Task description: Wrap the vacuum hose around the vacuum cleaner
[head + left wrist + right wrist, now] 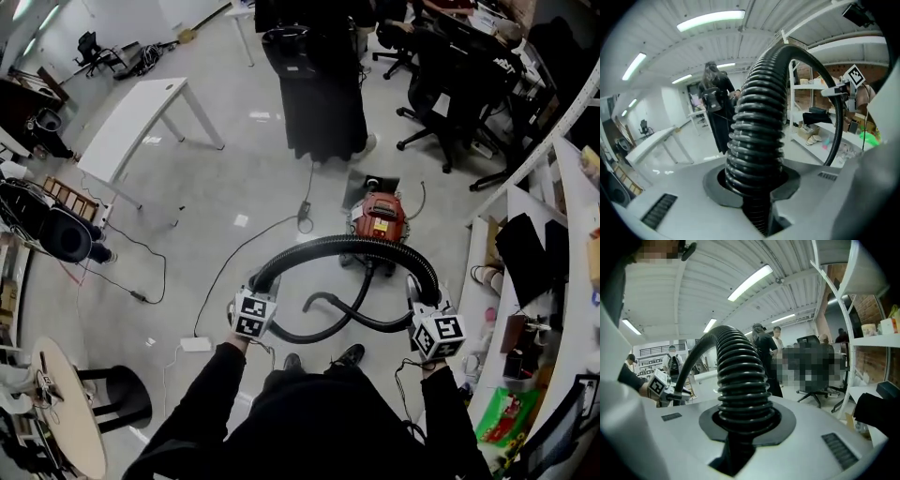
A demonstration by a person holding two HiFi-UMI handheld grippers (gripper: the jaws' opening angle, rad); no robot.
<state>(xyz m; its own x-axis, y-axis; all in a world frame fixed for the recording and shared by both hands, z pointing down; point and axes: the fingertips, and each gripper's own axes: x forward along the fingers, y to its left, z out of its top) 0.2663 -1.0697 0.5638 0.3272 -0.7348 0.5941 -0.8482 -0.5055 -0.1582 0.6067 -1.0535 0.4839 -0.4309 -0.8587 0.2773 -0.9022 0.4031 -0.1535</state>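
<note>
The red vacuum cleaner (379, 217) sits on the floor ahead of both grippers, between them but nearer the right one. The black ribbed vacuum hose (347, 246) arches crosswise from one gripper to the other, and its slack loops back toward the person's feet. The left gripper (257, 298) and right gripper (424, 309) each have their jaws closed tight on its ribs.
</note>
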